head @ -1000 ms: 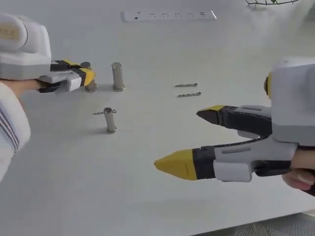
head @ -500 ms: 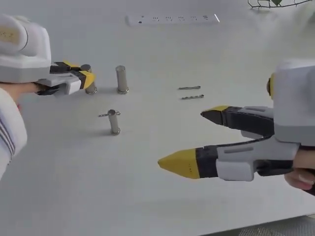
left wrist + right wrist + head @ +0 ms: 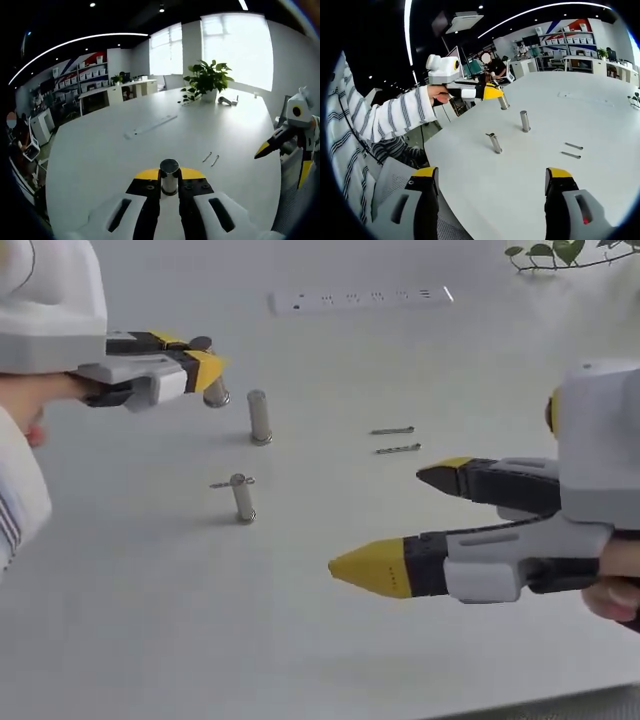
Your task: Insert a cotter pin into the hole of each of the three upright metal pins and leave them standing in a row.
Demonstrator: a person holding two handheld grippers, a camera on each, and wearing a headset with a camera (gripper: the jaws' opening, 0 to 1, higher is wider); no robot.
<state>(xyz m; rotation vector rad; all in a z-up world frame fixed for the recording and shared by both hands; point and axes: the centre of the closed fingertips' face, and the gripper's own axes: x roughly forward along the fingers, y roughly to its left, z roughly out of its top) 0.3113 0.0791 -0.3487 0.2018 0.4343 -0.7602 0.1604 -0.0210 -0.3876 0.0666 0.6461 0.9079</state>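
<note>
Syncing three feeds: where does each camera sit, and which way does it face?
Head view: headset, looking down at the table; left tool, right tool, sleeve.
Left gripper view: on left tool, facing across the table; jaws shut on upright pin.
Right gripper view: on right tool, facing the left tool; jaws open.
Shared: two loose cotter pins.

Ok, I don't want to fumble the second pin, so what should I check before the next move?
1. Left gripper shut on the held metal pin: ok.
2. Right gripper open, nothing between its jaws: ok.
3. Two loose cotter pins lying on the table: ok.
4. Held metal pin turned the right way for insertion: cannot tell.
5. Front pin has a cotter pin through it: ok.
6. Middle pin fitted: not ok, bare.
</note>
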